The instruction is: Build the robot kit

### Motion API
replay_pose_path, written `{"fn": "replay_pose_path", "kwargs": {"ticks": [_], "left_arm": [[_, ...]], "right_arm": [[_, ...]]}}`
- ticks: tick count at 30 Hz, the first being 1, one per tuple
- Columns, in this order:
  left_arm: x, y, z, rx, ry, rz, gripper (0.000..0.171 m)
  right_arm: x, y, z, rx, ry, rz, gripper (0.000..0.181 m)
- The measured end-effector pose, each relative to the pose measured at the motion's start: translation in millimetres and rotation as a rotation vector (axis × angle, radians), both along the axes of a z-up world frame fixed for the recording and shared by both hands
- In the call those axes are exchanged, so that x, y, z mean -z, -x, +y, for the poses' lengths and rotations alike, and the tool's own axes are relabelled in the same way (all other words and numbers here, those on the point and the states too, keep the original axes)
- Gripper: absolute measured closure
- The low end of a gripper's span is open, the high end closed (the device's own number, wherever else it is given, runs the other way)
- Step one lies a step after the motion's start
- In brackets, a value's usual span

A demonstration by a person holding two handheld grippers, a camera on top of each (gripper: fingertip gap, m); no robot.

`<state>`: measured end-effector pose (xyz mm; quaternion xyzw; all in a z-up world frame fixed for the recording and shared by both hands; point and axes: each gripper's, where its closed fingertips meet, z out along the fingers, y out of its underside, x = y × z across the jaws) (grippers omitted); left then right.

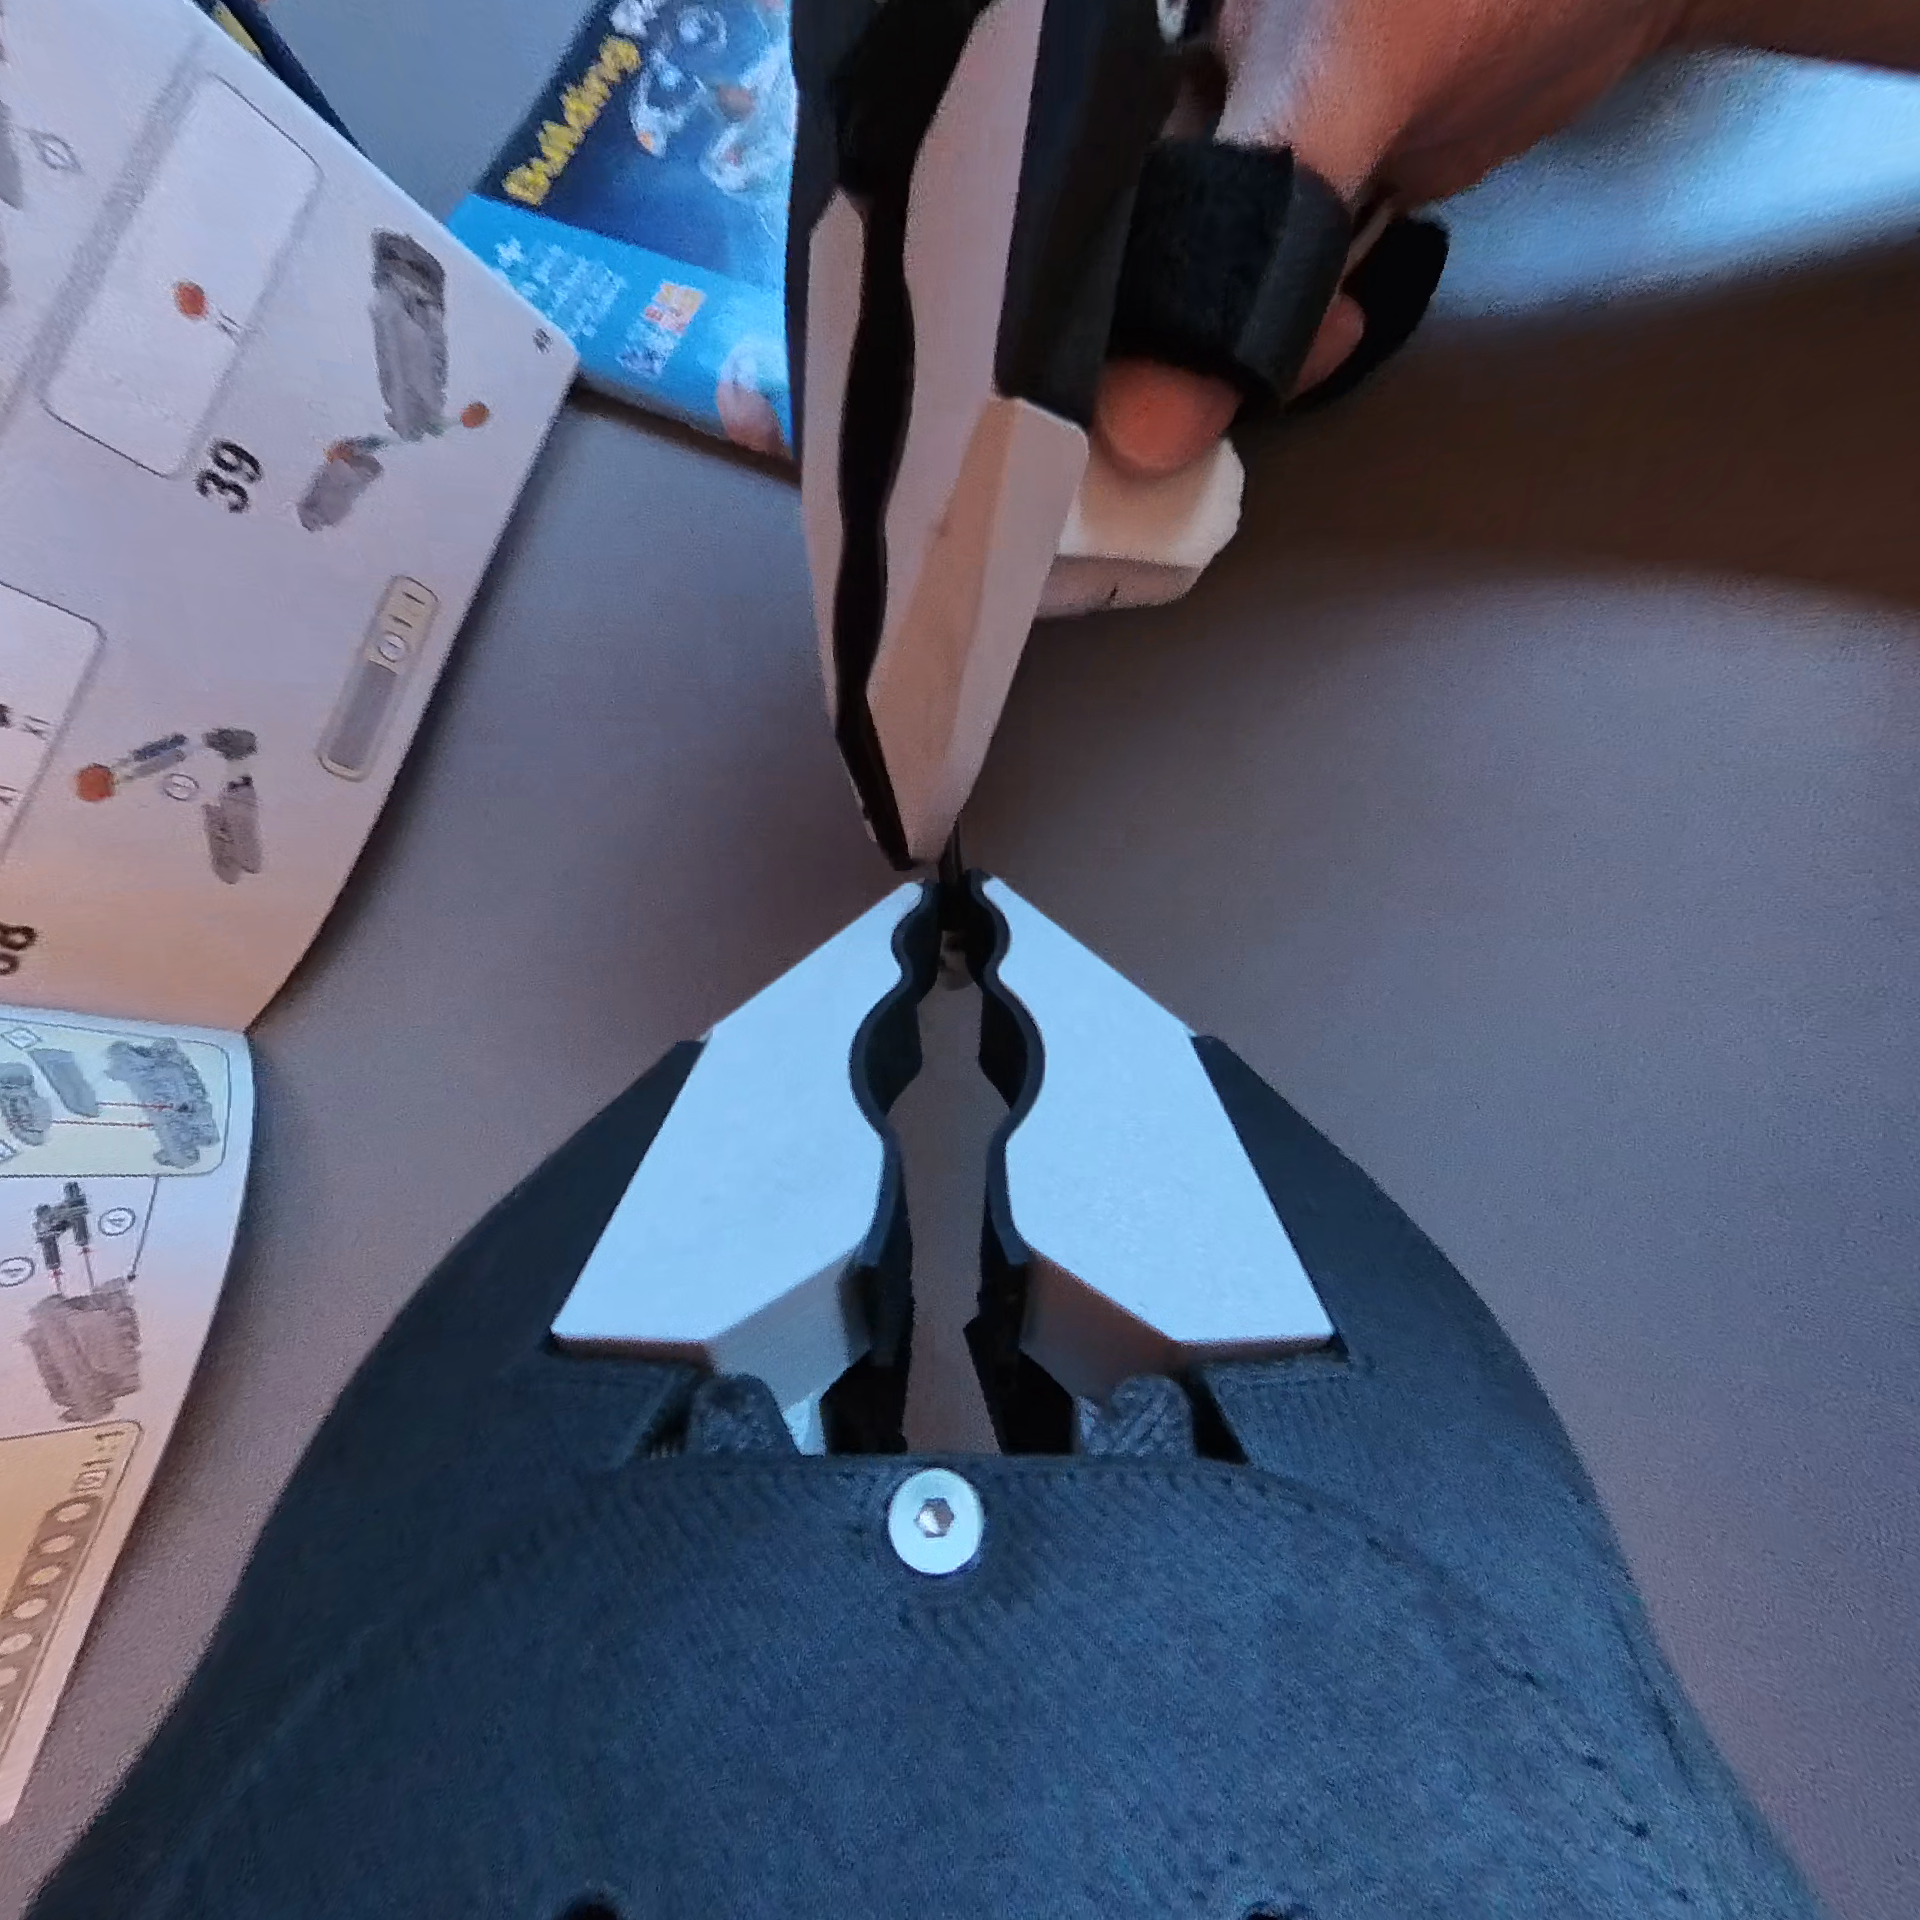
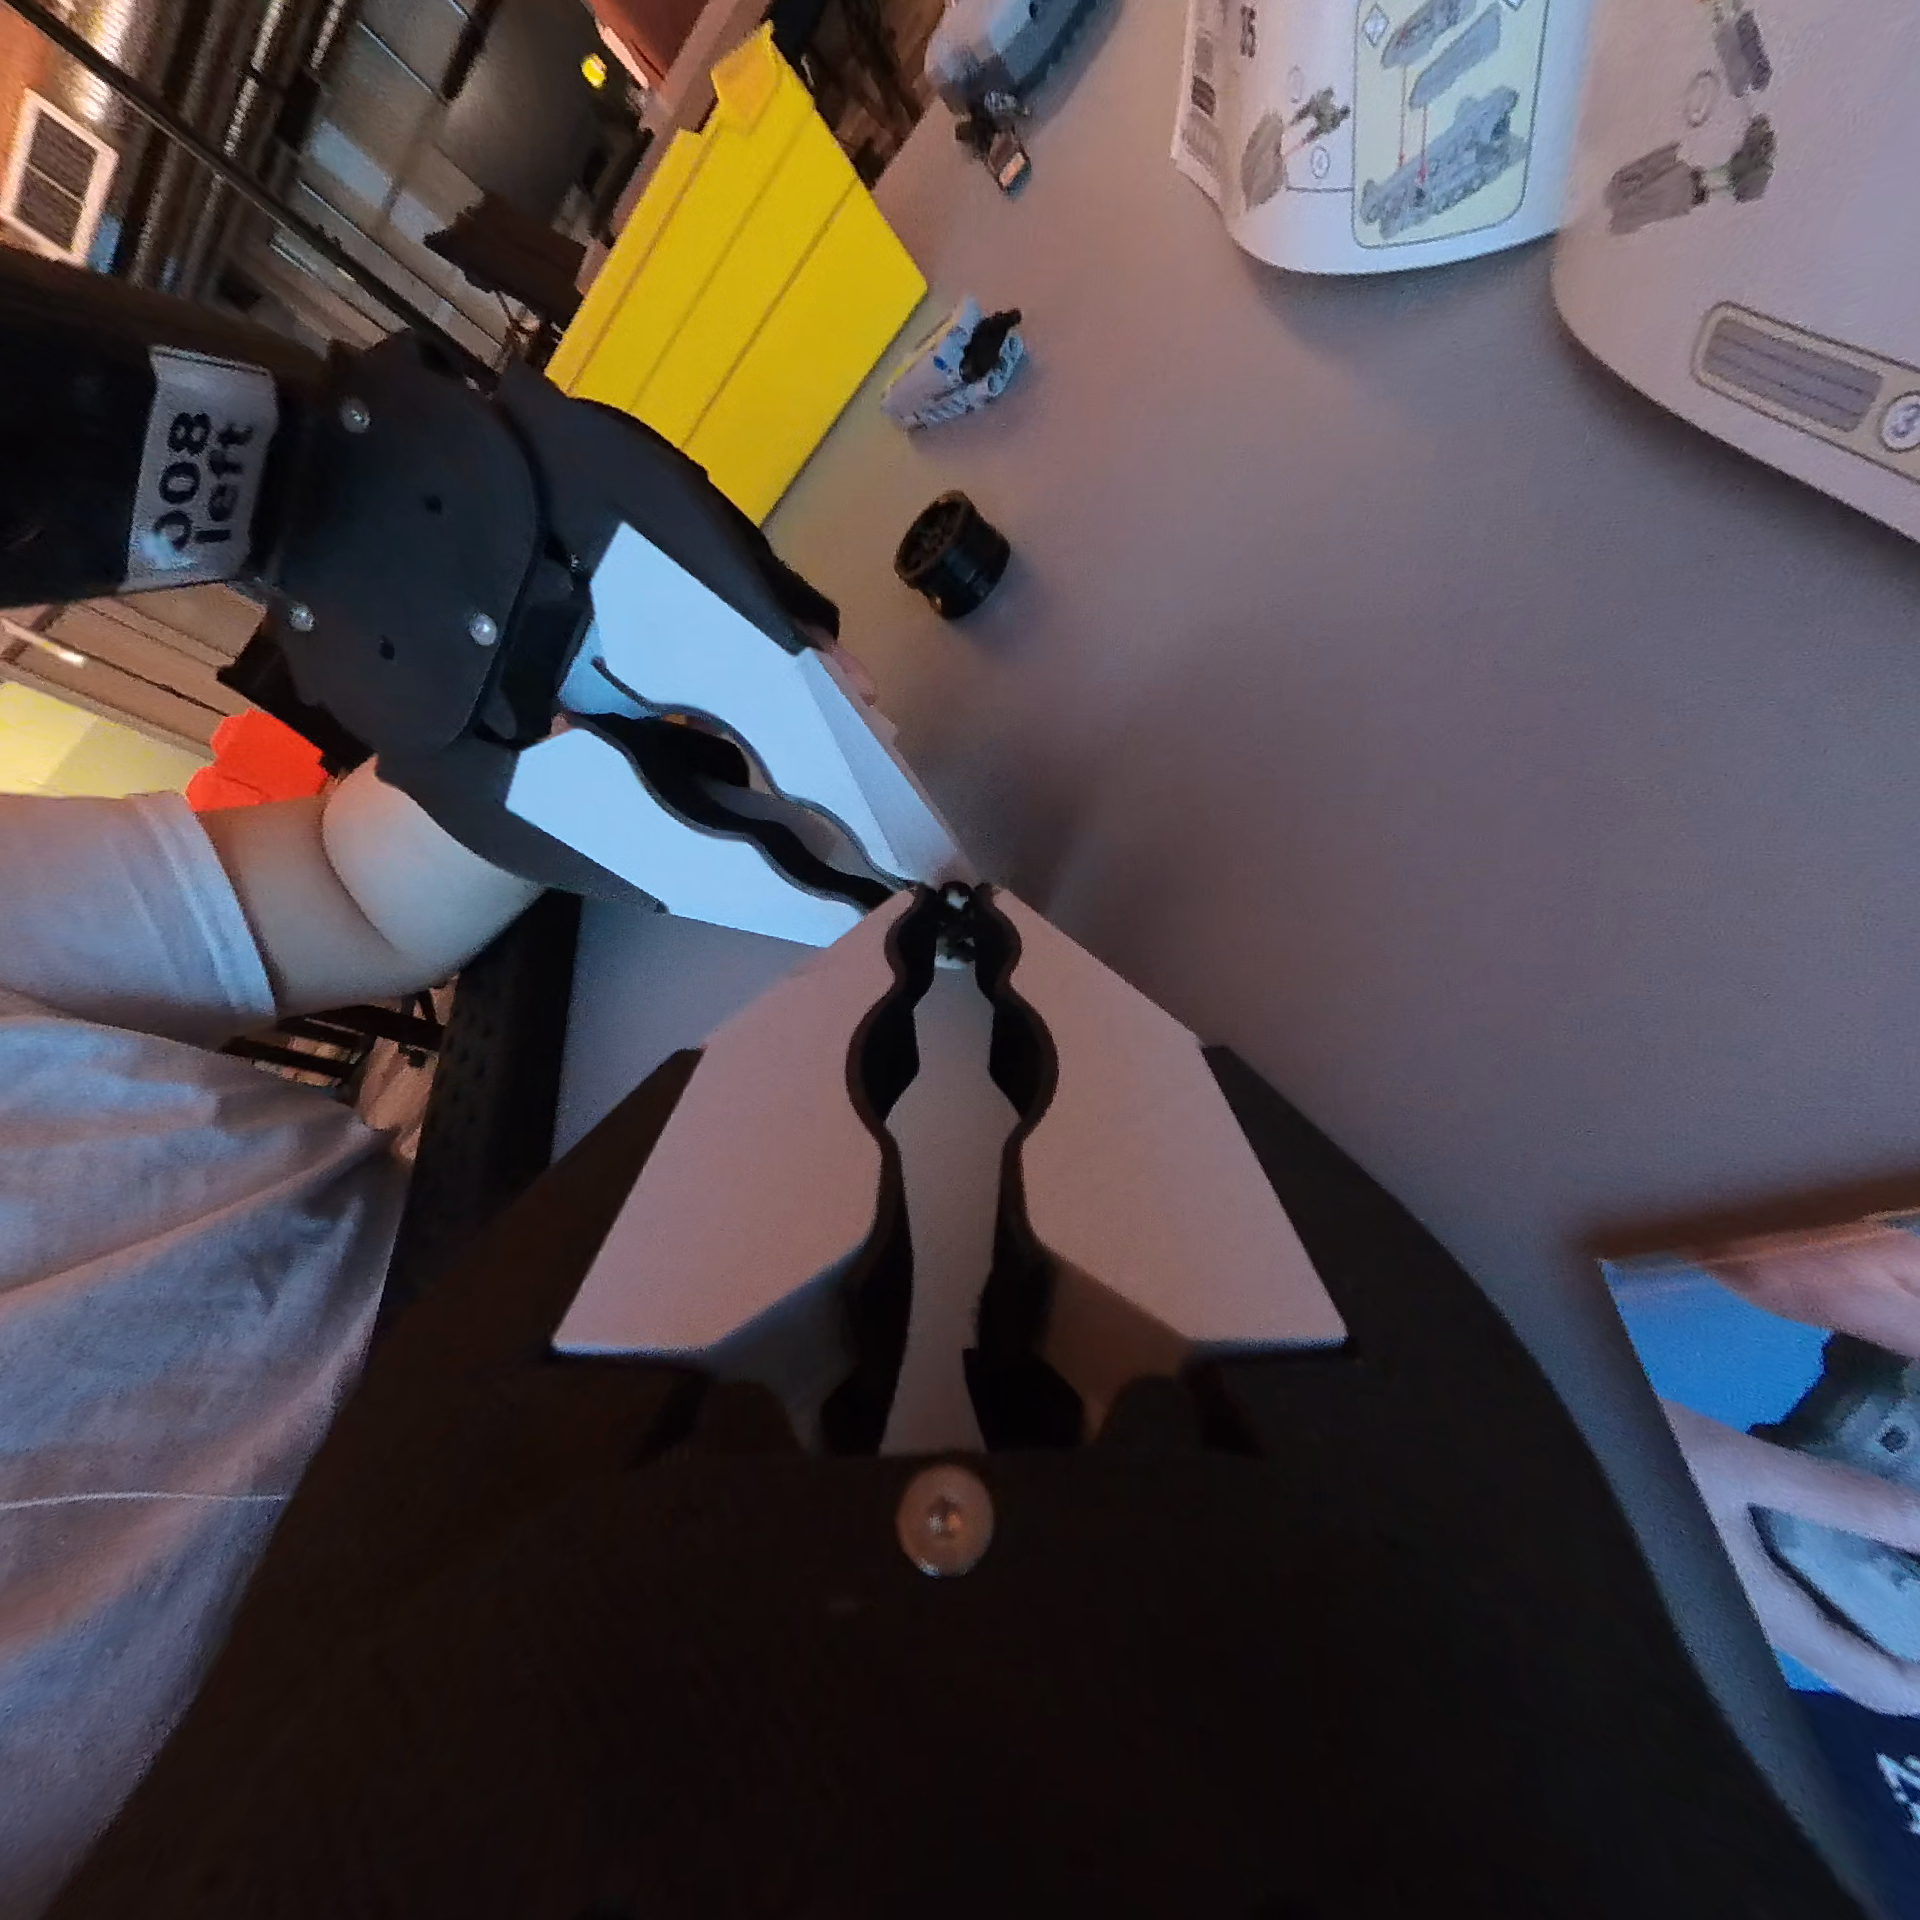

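The left gripper (image 1: pixel 948 914) and the right gripper (image 2: pixel 951 920) meet tip to tip above the smooth brown table (image 1: pixel 1455 935). Both are squeezed nearly closed on one tiny black-and-white piece (image 2: pixel 954 914), maybe a toy brick pin. Paper building instructions (image 1: pixel 260 416) lie flat nearby. A ribbed black wheel (image 2: pixel 951 556) sits apart.

A matte grey-brown table (image 2: pixel 1351 727) is seen under warm, dim light. Beyond its edge, yellow bins (image 2: pixel 727 301) are stacked, and an orange one (image 2: pixel 255 764) is glimpsed lower down — shelving and a wall vent (image 2: pixel 52 171) are set behind, blurred.
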<state>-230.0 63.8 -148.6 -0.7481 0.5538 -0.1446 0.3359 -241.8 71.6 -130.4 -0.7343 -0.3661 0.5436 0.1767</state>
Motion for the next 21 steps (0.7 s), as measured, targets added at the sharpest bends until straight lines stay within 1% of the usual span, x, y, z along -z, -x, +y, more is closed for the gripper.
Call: {"fn": "replay_pose_path", "kwargs": {"ticks": [2,5,7,11,16,21], "left_arm": [[3.5,2.2,0.2,0.001,-0.006,0.024,0.17],[3.3,1.0,-0.1,-0.014,0.028,-0.002,0.171],[3.2,0.9,0.1,-0.033,0.068,-0.034,0.17],[2.7,-1.2,-2.7,-0.071,0.215,-0.13,0.17],[2.5,-1.1,-1.4,-0.092,0.282,-0.188,0.17],[2.6,-1.9,-1.2,-0.095,0.313,-0.215,0.17]], "right_arm": [[-1.7,-0.1,3.0,0.025,0.038,0.019,0.176],[-5.9,-4.3,8.8,0.064,0.159,0.078,0.176],[-6.3,-6.5,8.6,0.065,0.21,0.093,0.176],[-2.8,-7.0,5.9,0.058,0.274,0.082,0.176],[-0.5,-7.8,5.1,0.063,0.324,0.076,0.176],[1.1,-8.0,3.9,0.059,0.351,0.071,0.176]]}}
